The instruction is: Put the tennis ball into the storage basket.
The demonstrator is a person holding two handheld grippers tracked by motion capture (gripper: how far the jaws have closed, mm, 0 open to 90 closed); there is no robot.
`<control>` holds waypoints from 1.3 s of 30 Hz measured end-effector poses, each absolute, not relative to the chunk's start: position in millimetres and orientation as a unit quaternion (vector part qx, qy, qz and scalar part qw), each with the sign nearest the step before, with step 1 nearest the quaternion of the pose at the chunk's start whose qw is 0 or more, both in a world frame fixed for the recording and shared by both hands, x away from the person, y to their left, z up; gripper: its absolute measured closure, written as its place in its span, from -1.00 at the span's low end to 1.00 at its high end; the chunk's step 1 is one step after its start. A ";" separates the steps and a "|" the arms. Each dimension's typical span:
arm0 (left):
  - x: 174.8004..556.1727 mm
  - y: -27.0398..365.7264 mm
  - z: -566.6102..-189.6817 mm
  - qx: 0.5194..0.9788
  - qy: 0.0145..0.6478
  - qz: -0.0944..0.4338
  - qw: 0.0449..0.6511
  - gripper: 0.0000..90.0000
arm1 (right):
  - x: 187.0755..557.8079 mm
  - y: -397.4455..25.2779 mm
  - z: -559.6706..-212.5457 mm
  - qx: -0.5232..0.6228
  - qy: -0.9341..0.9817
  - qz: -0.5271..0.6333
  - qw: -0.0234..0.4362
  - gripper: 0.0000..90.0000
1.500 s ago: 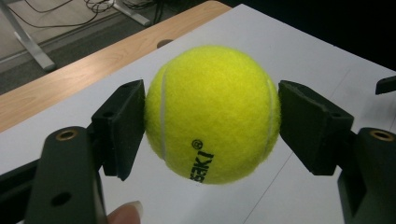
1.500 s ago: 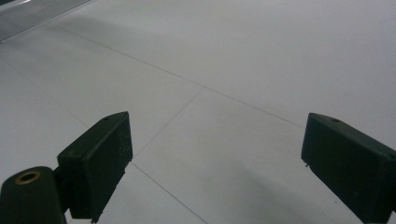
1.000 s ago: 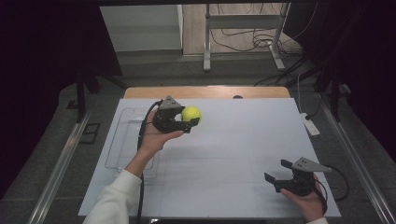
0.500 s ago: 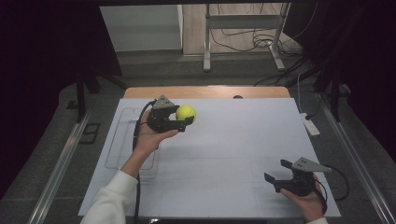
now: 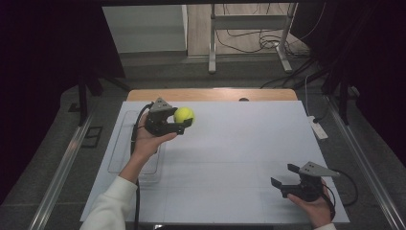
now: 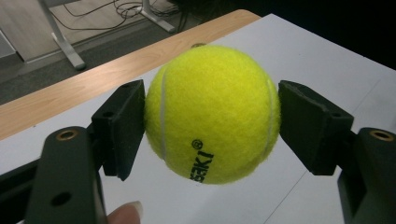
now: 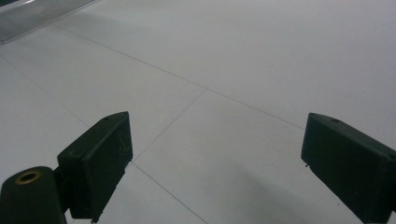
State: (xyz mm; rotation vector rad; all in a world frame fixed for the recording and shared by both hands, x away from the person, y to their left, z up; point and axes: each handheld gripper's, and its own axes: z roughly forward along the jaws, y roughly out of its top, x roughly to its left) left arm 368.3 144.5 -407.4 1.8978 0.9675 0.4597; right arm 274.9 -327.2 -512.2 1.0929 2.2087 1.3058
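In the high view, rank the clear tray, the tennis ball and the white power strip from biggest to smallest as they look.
1. Clear tray, clearly the largest, though the left arm covers part of it.
2 and 3. White power strip and tennis ball: the strip is longer but thinner, and the ball is held above the table, so no firm ranking.

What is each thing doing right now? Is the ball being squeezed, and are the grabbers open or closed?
tennis ball: held off the table, pinched on both sides.
left gripper: shut on the tennis ball.
right gripper: open, nothing between its jaws, low over the white table cover.
clear tray: lying flat at the table's left, under the person's left hand; nothing visible inside.
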 end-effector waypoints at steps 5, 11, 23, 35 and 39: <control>369.0 150.3 -407.2 0.770 0.398 0.190 0.460 -0.38 | 274.9 -327.2 -512.2 0.386 0.780 0.460 0.176 -0.80; 368.5 158.4 -406.1 0.765 0.407 0.200 0.457 -0.38 | 275.3 -327.0 -512.5 0.386 0.780 0.460 0.175 -0.80; 370.8 169.9 -407.7 0.758 0.421 0.207 0.452 -0.38 | 275.4 -326.6 -512.7 0.387 0.780 0.459 0.176 -0.80; 374.9 183.8 -410.0 0.750 0.439 0.218 0.445 -0.38 | 275.5 -326.6 -512.8 0.387 0.780 0.460 0.176 -0.79; 376.5 190.3 -411.4 0.745 0.448 0.221 0.442 -0.38 | 275.6 -326.4 -512.9 0.387 0.780 0.459 0.175 -0.79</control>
